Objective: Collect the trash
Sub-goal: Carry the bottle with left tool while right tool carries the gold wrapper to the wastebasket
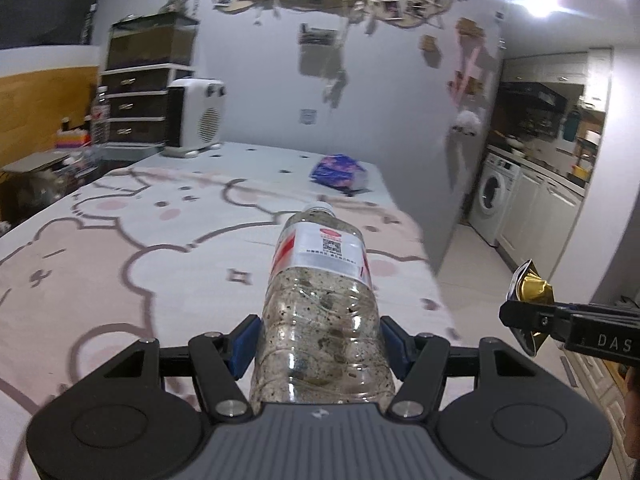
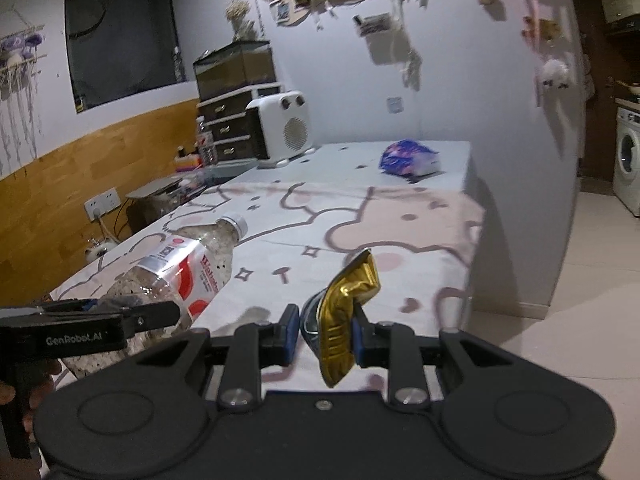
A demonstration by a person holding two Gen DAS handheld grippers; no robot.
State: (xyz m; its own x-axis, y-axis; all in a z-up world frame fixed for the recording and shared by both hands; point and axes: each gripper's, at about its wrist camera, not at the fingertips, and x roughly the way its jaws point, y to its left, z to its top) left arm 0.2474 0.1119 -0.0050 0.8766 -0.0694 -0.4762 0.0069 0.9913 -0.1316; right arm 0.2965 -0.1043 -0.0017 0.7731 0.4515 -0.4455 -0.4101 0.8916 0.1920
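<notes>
Now the left hand-held gripper [image 1: 320, 344] is pinching a plastic bottle [image 1: 320, 304] between its pads, its cap pointing forward over the bed [image 1: 120, 264]. Beside it, the right hand-held gripper [image 2: 326, 334] is squeezing a crumpled gold wrapper [image 2: 344, 312]. Far ahead, a blue packet [image 2: 408, 158] is lying on the bed.

Grey walls [image 1: 256, 92], tiled floor [image 2: 560, 280], drawer unit [image 1: 136, 108].

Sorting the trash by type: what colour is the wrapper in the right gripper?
Gold wrapper, silvery inside; clearest in the right wrist view.
</notes>
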